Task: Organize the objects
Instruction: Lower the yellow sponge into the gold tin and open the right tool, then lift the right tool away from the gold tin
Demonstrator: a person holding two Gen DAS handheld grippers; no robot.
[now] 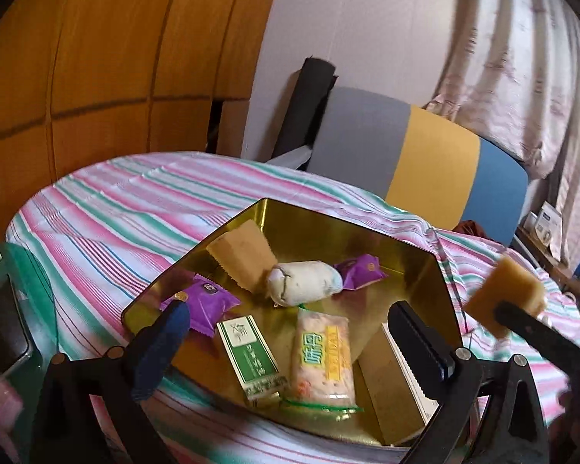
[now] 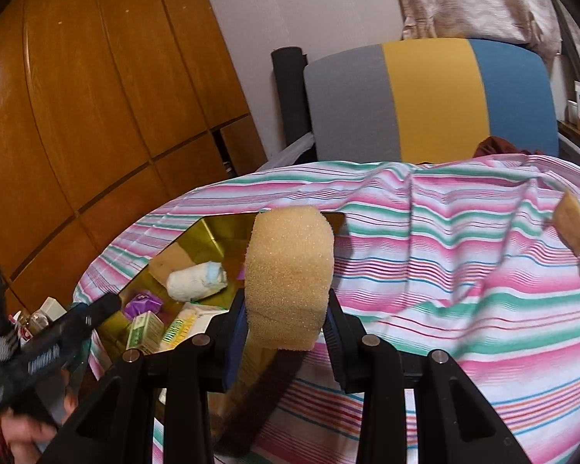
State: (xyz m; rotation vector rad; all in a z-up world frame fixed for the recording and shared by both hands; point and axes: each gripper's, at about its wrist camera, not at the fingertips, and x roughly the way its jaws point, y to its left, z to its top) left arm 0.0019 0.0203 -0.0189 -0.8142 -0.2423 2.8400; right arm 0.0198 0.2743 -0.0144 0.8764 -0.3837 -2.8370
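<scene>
My left gripper (image 1: 290, 311) stands wide open over a gold tin tray (image 1: 328, 220), with nothing between its fingers. In the tray lie a brown paper packet (image 1: 243, 255), a white rolled packet (image 1: 305, 282), two purple sweets (image 1: 208, 303), a green and white box (image 1: 251, 355) and a pink snack bag (image 1: 323, 359). My right gripper (image 2: 286, 328) is shut on a tan sponge (image 2: 290, 270), held just right of the tray (image 2: 212, 232). The same sponge (image 1: 502, 294) shows at the right edge of the left wrist view.
A striped pink, green and white cloth (image 2: 444, 270) covers the round table. A second tan block (image 2: 572, 224) lies on it at far right. A grey, yellow and blue chair back (image 2: 425, 96) stands behind. Wooden cabinets (image 2: 77, 116) are on the left; small bottles (image 2: 46, 313) stand by the tray.
</scene>
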